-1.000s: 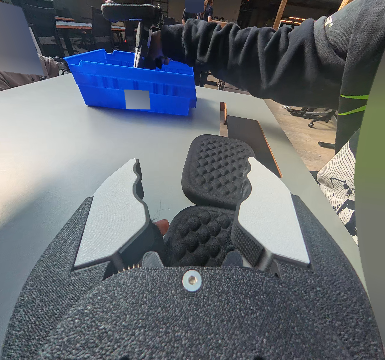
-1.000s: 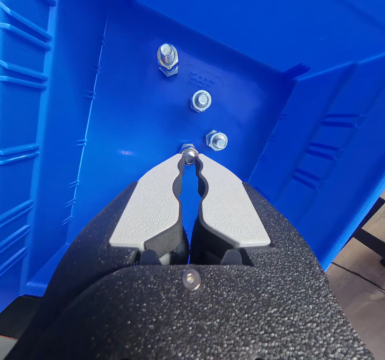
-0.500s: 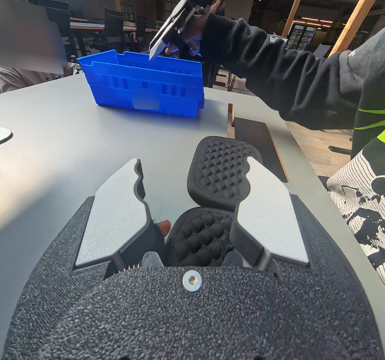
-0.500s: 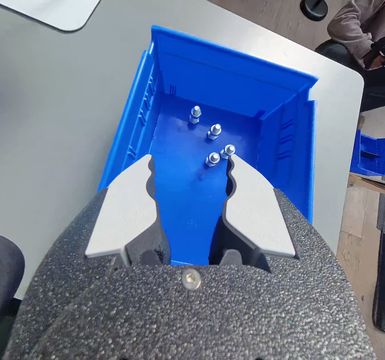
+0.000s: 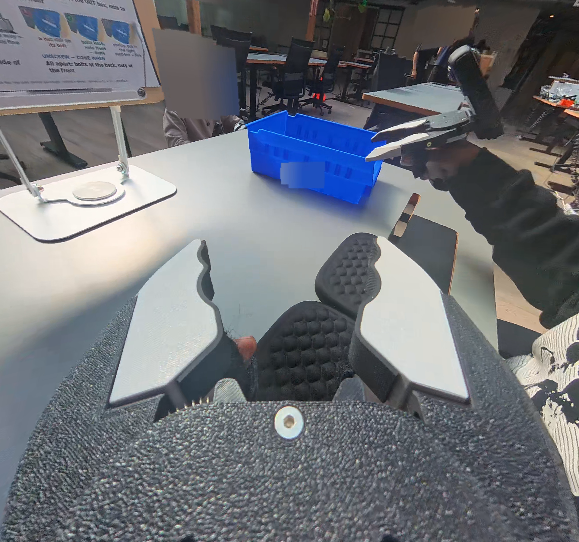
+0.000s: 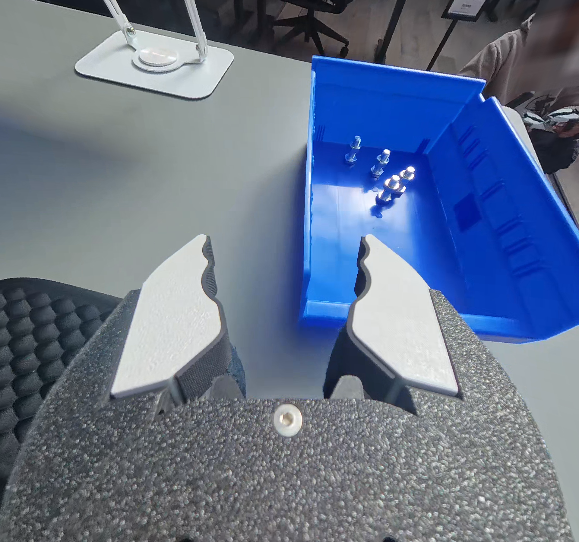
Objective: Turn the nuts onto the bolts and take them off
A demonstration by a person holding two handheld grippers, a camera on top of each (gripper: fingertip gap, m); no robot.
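My right claw is wide open and holds nothing. The four bolts with nuts on them stand up straight in the blue bin, up at one o'clock from it. My left claw is open too, low over the grey table, farther away, so the right one is closer.

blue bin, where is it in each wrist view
Left wrist view: blue bin upper centre, far across the table, outer wall facing the camera.
Right wrist view: blue bin right side, seen from above, four bolts standing inside.
Shared landmark: white stand base.
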